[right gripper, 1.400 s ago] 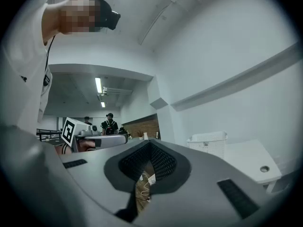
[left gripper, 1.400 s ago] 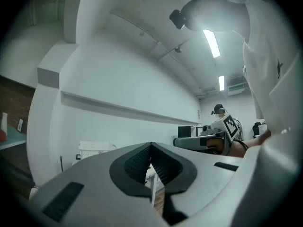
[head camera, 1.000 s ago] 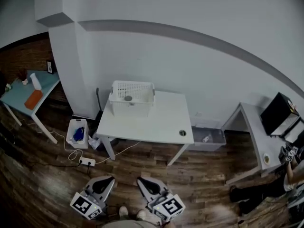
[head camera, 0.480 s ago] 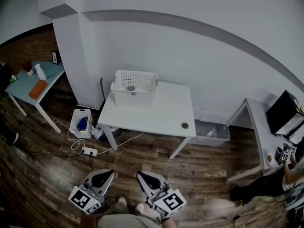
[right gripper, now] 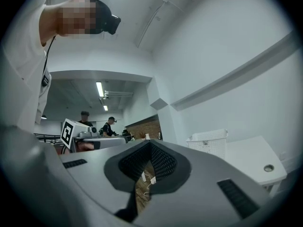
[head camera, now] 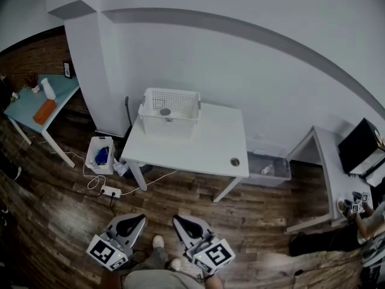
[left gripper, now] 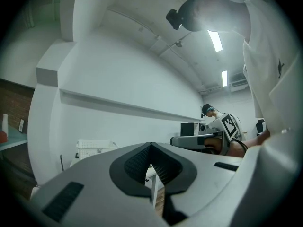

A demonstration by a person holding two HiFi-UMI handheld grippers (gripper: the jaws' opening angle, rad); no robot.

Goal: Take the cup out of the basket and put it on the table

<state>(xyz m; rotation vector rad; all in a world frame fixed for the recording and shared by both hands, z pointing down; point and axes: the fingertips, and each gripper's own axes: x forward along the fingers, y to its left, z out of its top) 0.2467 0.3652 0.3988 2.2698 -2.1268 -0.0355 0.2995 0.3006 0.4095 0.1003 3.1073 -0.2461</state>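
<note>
Both tools (head camera: 140, 219) (head camera: 177, 220) well apart from cup (head camera: 165, 111).

No legible text, labels, brands, numbers or signs in any view

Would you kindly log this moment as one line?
left gripper: shut, empty | right gripper: shut, empty | cup: in basket | basket: on table

We've got two pale grey, wedge-shaped tools here, the left tool (head camera: 137, 220) and the right tool (head camera: 180, 221), each lined with black ribbed pads (left gripper: 137, 164) and carrying a white cube (head camera: 107, 253) printed with black square markers. We're in a white top (left gripper: 270, 79) and pale shoes (head camera: 158, 241).
</note>
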